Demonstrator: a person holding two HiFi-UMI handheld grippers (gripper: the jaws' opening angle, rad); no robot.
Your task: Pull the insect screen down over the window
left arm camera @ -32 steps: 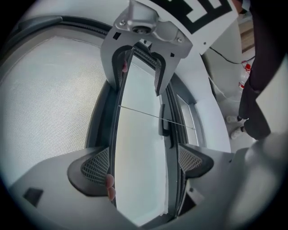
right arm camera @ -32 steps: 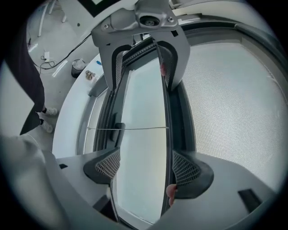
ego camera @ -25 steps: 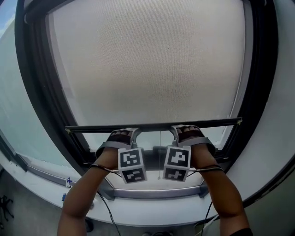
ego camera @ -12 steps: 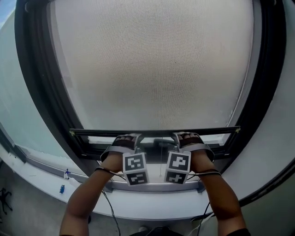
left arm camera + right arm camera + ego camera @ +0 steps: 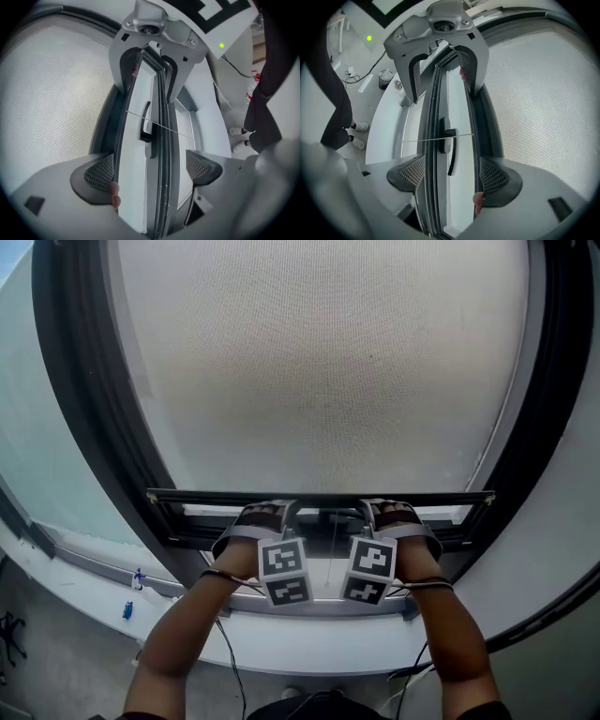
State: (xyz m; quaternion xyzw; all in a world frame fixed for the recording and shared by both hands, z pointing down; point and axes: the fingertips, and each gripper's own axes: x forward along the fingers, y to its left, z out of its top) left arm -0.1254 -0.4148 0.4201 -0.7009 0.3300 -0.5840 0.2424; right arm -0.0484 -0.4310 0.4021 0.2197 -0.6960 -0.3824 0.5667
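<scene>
A: Step?
B: Final stretch. Grey mesh insect screen (image 5: 319, 362) nearly down, its black bottom bar (image 5: 187, 495) near the white sill (image 5: 309, 652). Left gripper (image 5: 150, 171) and right gripper (image 5: 452, 173) straddle the bar, jaws spread, unclamped.
A: Next?
B: Likely an even downward push.

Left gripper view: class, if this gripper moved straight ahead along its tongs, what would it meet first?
Probably the thin cord stretched across its path, then the dark window handle behind it. Depth is hard to judge here.
</scene>
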